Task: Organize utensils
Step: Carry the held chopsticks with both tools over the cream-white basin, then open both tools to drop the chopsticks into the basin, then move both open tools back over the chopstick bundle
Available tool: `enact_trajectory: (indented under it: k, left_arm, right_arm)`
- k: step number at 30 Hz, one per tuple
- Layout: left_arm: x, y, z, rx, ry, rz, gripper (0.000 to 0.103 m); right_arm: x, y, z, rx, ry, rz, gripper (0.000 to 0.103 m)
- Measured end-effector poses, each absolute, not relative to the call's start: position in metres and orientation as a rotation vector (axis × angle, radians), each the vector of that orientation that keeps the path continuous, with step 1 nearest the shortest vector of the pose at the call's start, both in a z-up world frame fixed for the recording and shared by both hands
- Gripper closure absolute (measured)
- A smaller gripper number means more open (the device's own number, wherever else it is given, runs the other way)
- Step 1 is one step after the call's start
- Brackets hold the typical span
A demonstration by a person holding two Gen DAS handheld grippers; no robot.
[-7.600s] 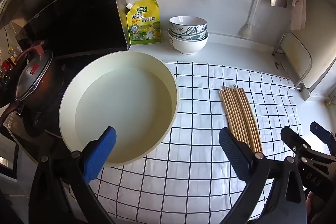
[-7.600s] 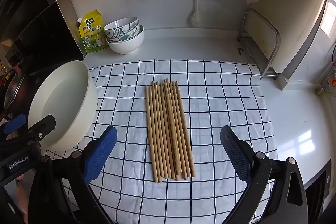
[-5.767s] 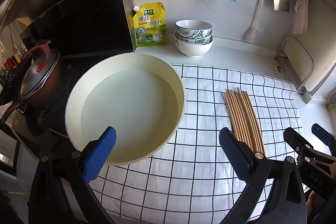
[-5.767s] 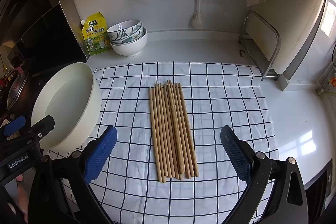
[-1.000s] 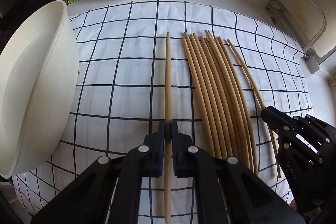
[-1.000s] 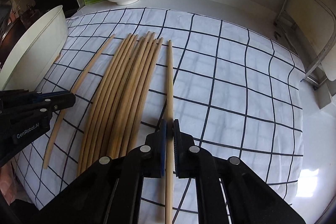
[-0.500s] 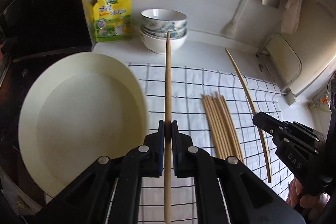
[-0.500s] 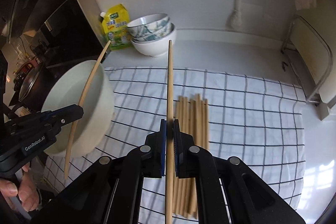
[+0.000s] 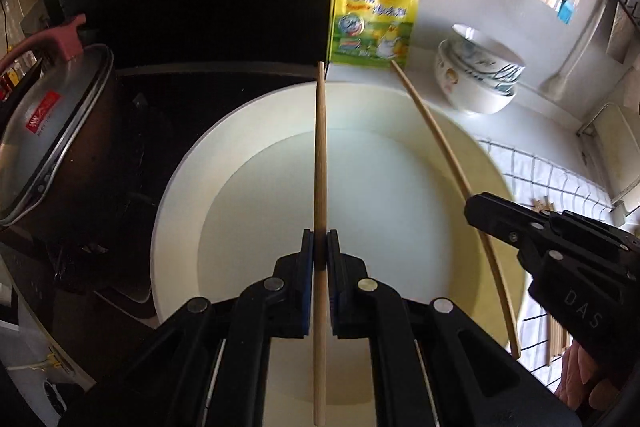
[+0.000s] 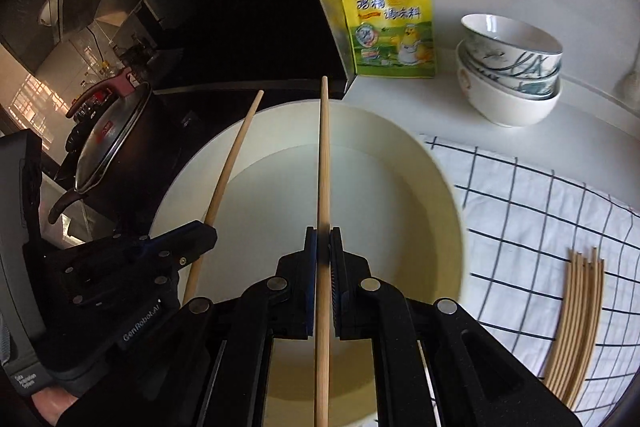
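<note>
Sitting far left on the dark stove, a lidded pot (image 9: pixel 52 131) with a reddish handle. Next along, a wide white pan (image 9: pixel 176 195), part on the stove, part on the counter. Above the pan, left gripper (image 9: pixel 320 251) pressed together, pinching one chopstick (image 9: pixel 320 155) that points toward the back wall. Just to its right, also over the pan, right gripper (image 10: pixel 322 247) closed tight on a second chopstick (image 10: pixel 323 163), roughly parallel. Behind, a yellow pouch (image 10: pixel 390 23) against the wall; beside it, stacked bowls (image 10: pixel 510 75). Far right, checked cloth (image 10: pixel 520 211) with the remaining chopsticks (image 10: pixel 576 323) lying bundled on it, well apart from the pan.
</note>
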State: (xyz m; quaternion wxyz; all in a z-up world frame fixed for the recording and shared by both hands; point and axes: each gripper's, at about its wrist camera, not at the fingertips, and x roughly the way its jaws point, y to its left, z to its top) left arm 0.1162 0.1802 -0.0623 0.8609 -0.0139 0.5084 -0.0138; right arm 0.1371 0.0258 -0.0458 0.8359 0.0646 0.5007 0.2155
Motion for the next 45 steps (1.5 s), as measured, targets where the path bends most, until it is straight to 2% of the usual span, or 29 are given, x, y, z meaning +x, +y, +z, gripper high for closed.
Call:
enact_trajectory:
  k: [9,17,18,20,21,22,34,38,42,45]
  left_arm:
    - [0.128,0.188,-0.104,-0.013,1.165,-0.054,0.096]
    - [0.130,0.190,-0.113,-0.018,1.187,-0.081,0.095]
    - [0.129,0.190,-0.112,-0.020,1.184,-0.083,0.090]
    - [0.128,0.190,-0.109,-0.024,1.175,-0.076,0.071]
    - [0.127,0.192,-0.107,-0.029,1.166,-0.069,0.057]
    - [0.126,0.194,-0.103,-0.036,1.153,-0.062,0.054]
    - [0.110,0.198,-0.080,-0.073,1.120,-0.056,0.054]
    - [0.103,0.191,-0.074,-0.071,1.110,-0.059,0.053]
    - [0.095,0.185,-0.067,-0.076,1.093,-0.056,0.047]
    - [0.088,0.177,-0.061,-0.081,1.079,-0.048,0.038]
  right_arm:
    - [0.147,0.045,-0.092,0.141,1.200,0.376,0.097]
    - [0.147,0.044,-0.107,0.137,1.240,0.334,0.097]
    - [0.146,0.043,-0.106,0.134,1.236,0.331,0.095]
    - [0.144,0.041,-0.103,0.137,1.221,0.327,0.086]
    - [0.142,0.040,-0.101,0.135,1.207,0.325,0.084]
    - [0.141,0.039,-0.099,0.131,1.195,0.321,0.084]
    - [0.120,0.025,-0.079,0.133,1.158,0.328,0.080]
    - [0.112,0.020,-0.069,0.133,1.138,0.336,0.075]
    - [0.102,0.012,-0.058,0.102,1.102,0.334,0.075]
    - [0.092,0.004,-0.049,0.069,1.069,0.320,0.074]
